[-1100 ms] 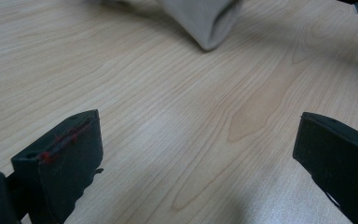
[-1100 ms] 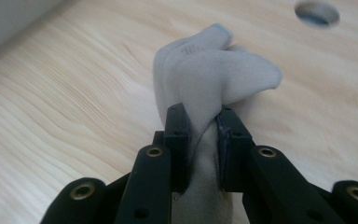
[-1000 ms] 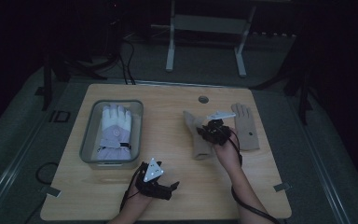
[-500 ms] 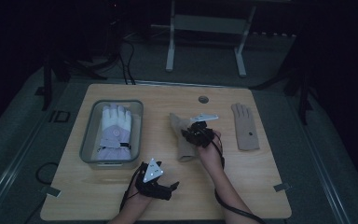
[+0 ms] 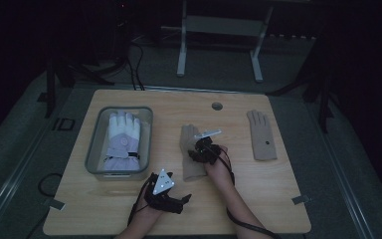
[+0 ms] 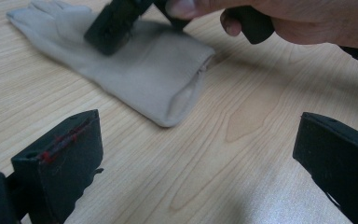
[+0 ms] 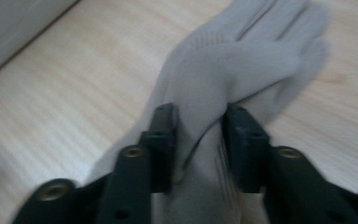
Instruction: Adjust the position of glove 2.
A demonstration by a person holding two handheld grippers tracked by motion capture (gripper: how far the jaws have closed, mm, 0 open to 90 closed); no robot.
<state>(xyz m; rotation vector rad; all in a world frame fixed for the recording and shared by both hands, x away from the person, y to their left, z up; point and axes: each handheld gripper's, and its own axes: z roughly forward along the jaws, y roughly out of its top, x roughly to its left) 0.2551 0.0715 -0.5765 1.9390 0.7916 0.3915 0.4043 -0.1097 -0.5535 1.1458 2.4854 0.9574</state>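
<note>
You have three gloves on the table point(image 5: 278, 199): a beige glove point(image 5: 191, 164) in the middle under your right tool point(image 5: 202, 149), whose jaws have just been opening around a fold of it, another beige glove point(image 5: 261, 142) at right, and one white glove point(image 5: 123, 139) inside the single clear bin point(image 5: 93, 149). Your left tool point(image 6: 200, 168) stands wide, holding nothing.

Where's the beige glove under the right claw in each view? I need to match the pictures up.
High view: beige glove at table centre, flat, fingers pointing away, right claw on it.
Left gripper view: upper left, cuff opening nearest.
Right gripper view: centre, a fold of it between the two jaws.
Shared landmark: the right claw on the glove, over the wooden table.
</note>
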